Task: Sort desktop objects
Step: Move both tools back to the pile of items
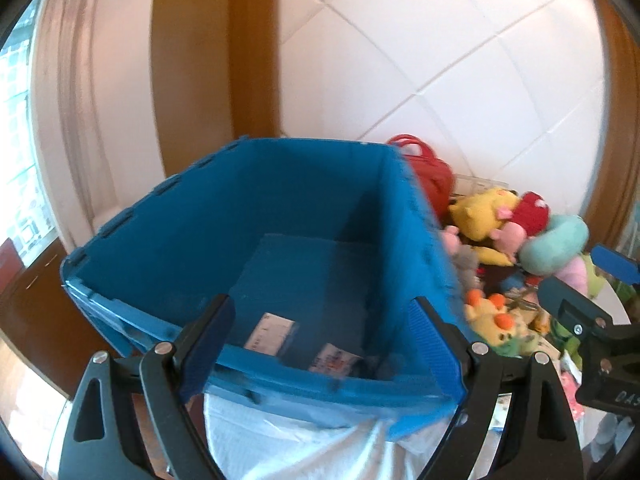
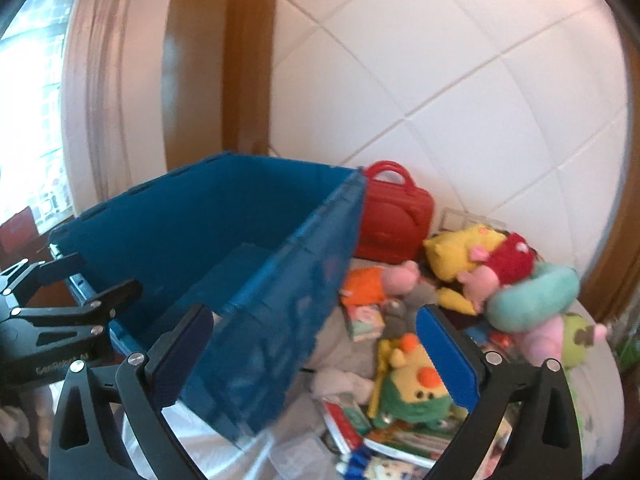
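Observation:
A big blue crate (image 1: 192,224) stands on a white cloth at the table's left; it also shows in the right wrist view (image 2: 264,320). Two small labelled packs (image 1: 270,332) lie on its floor. My left gripper (image 1: 324,344) is open and empty, its jaws astride the crate's near wall. My right gripper (image 2: 316,360) is open and empty above the crate's right wall and a green-and-yellow plush (image 2: 416,392). To the crate's right lies a pile of plush toys: a yellow one (image 2: 456,252), a teal ring (image 2: 532,300), a pink pig in red (image 2: 504,264).
A red case (image 2: 392,220) stands behind the pile against the white tiled wall. Books and small boxes (image 2: 400,436) lie on the cloth under the right gripper. A wooden door frame (image 1: 192,60) rises behind the crate. Each gripper shows at the edge of the other's view.

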`<action>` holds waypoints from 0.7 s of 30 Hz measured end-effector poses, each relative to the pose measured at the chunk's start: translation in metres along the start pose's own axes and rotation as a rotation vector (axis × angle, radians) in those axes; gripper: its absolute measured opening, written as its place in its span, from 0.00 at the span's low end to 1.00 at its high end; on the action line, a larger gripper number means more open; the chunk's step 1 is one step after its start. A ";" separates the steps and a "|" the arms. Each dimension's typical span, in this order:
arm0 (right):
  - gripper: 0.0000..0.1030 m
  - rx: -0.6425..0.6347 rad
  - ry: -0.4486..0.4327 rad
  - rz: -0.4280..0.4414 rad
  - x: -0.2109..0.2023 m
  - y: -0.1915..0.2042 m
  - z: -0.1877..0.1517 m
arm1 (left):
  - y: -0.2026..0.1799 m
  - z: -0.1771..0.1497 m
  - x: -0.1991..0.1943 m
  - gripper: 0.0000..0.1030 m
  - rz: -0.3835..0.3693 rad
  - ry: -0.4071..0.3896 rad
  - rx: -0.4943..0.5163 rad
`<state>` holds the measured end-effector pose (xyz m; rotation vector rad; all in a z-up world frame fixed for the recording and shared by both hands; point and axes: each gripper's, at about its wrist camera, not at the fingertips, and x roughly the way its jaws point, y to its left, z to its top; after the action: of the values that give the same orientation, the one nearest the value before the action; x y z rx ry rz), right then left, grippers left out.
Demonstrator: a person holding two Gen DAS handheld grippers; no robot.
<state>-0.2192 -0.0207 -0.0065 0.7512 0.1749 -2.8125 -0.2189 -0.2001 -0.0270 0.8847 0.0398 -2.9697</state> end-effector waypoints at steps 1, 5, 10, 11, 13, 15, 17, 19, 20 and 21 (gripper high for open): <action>1.00 0.009 -0.001 -0.009 -0.005 -0.010 -0.003 | -0.008 -0.001 -0.003 0.86 -0.008 -0.001 0.006; 1.00 0.037 0.003 -0.039 -0.023 -0.048 -0.018 | -0.049 -0.008 -0.012 0.86 -0.044 0.000 0.032; 1.00 0.070 0.019 -0.074 -0.045 -0.097 -0.041 | -0.104 -0.022 -0.020 0.86 -0.078 0.019 0.065; 1.00 0.079 0.024 -0.082 -0.049 -0.108 -0.047 | -0.116 -0.026 -0.021 0.86 -0.085 0.027 0.072; 1.00 0.098 0.038 -0.097 -0.057 -0.132 -0.060 | -0.143 -0.036 -0.022 0.86 -0.100 0.044 0.087; 1.00 0.115 0.055 -0.113 -0.063 -0.155 -0.073 | -0.166 -0.045 -0.022 0.86 -0.112 0.062 0.096; 1.00 0.129 0.073 -0.127 -0.070 -0.177 -0.087 | -0.191 -0.057 -0.022 0.86 -0.125 0.082 0.102; 1.00 0.144 0.095 -0.144 -0.076 -0.203 -0.105 | -0.214 -0.069 -0.022 0.86 -0.139 0.102 0.109; 1.00 0.150 0.104 -0.152 -0.080 -0.215 -0.114 | -0.225 -0.075 -0.021 0.86 -0.146 0.111 0.112; 1.00 0.156 0.114 -0.159 -0.083 -0.227 -0.122 | -0.236 -0.081 -0.021 0.86 -0.152 0.120 0.116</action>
<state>-0.1467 0.2349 -0.0572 0.9736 0.0349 -2.9614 -0.1686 0.0394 -0.0807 1.1222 -0.0647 -3.0807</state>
